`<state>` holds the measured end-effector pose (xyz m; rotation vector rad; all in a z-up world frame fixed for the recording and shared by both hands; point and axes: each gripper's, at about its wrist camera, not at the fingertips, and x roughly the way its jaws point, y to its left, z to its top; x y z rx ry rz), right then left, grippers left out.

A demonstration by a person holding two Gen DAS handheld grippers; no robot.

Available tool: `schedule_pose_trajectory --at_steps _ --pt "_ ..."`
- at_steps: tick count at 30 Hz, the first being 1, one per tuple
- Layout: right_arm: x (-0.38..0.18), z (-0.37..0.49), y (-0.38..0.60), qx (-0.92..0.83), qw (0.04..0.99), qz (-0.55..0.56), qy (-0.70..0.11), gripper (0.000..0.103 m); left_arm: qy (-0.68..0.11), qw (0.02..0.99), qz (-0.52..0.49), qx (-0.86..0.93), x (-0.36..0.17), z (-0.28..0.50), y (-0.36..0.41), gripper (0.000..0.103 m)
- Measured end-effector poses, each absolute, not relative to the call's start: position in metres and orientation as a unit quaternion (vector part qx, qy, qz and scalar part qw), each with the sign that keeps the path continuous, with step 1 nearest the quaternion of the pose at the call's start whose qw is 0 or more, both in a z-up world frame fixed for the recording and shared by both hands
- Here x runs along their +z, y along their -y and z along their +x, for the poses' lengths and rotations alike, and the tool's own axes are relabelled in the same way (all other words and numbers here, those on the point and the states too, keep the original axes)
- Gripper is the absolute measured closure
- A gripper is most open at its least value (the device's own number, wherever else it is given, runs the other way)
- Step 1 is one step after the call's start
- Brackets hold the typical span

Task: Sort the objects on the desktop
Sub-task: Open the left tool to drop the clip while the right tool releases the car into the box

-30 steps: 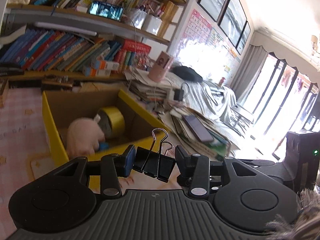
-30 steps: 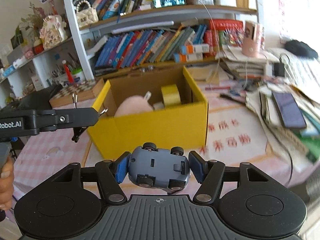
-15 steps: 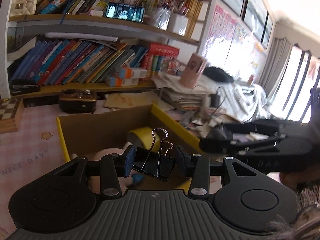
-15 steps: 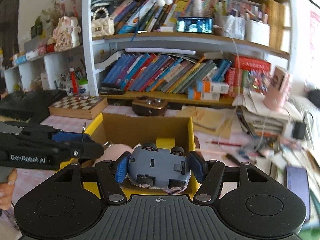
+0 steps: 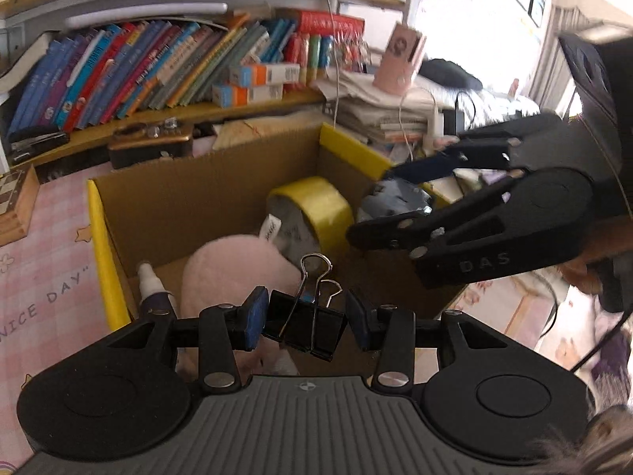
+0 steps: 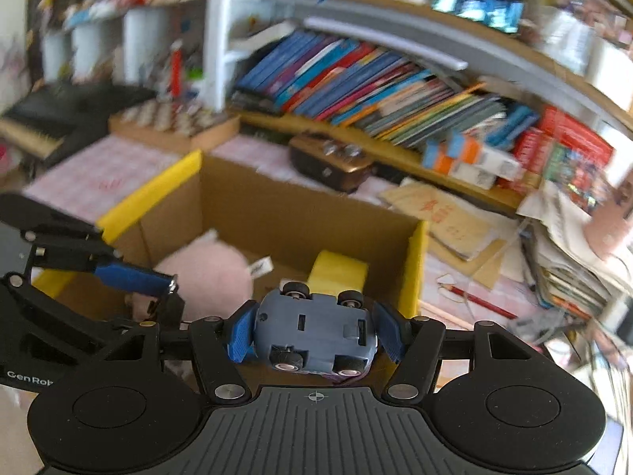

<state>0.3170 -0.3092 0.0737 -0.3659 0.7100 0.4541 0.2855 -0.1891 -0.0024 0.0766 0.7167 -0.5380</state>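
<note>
Hovering over the yellow-rimmed cardboard box (image 5: 103, 237), your left gripper (image 5: 304, 318) clamps a black binder clip (image 5: 306, 326) at lower centre, while your right gripper (image 6: 314, 334) grips the upturned blue toy car (image 6: 314, 336). Inside, a pink plush (image 5: 237, 269) and a yellow tape roll (image 5: 316, 213) leave bare floor only at centre-right.
</note>
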Motion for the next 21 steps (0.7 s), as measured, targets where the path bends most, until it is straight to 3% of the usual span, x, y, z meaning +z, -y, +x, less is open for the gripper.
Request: schedule_pose_trajectory --at_steps 14,21 --pt "0.049 0.348 0.298 0.284 0.839 -0.226 -0.406 0.04 -0.359 0.899 0.027 -0.248 -0.011 0.293 0.192 0.059" --pt "0.049 0.351 0.3 0.288 0.836 -0.236 -0.402 0.039 -0.342 0.908 0.047 -0.237 -0.008 0.29 0.197 0.045"
